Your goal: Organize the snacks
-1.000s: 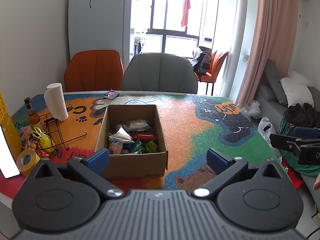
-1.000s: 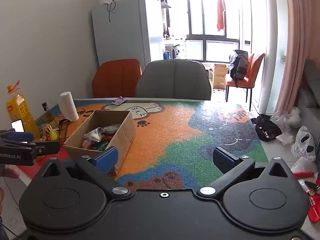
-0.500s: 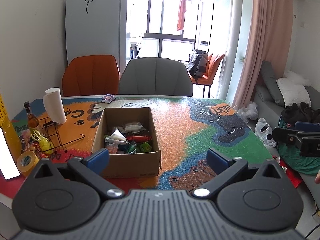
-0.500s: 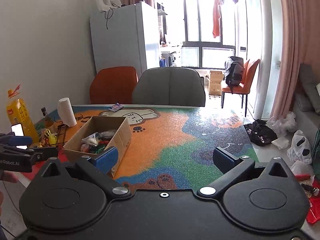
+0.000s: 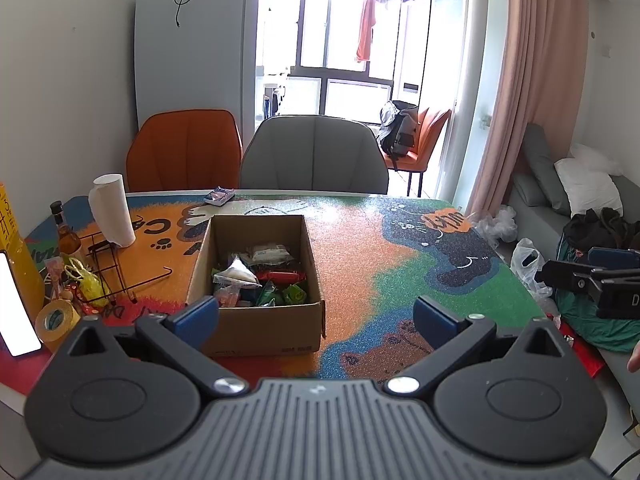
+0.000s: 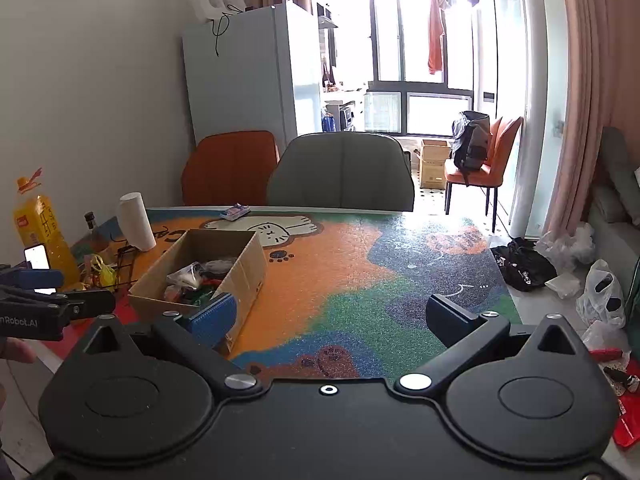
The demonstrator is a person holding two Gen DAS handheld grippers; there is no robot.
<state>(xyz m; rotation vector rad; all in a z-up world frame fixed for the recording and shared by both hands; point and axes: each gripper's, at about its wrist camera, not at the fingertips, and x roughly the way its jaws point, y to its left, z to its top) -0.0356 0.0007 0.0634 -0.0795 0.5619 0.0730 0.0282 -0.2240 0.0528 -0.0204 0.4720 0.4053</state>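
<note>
Both rigs have drawn back from table vs earlier; box sits farther off. Left gripper (image 5: 316, 316) jaws spread, empty. Right gripper (image 6: 334, 318) jaws spread, empty. Cardboard box (image 5: 256, 322) w/ snack packets (image 5: 256, 276) on patterned table (image 5: 360, 256), left-centre; paper roll (image 5: 112, 210) far left

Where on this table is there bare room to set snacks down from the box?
Bare mat stretches right of the cardboard box to the table's right edge. Another patch lies behind the box, near the small packet. The left side is crowded: paper towel roll, wire rack, bottle, tape roll.
</note>
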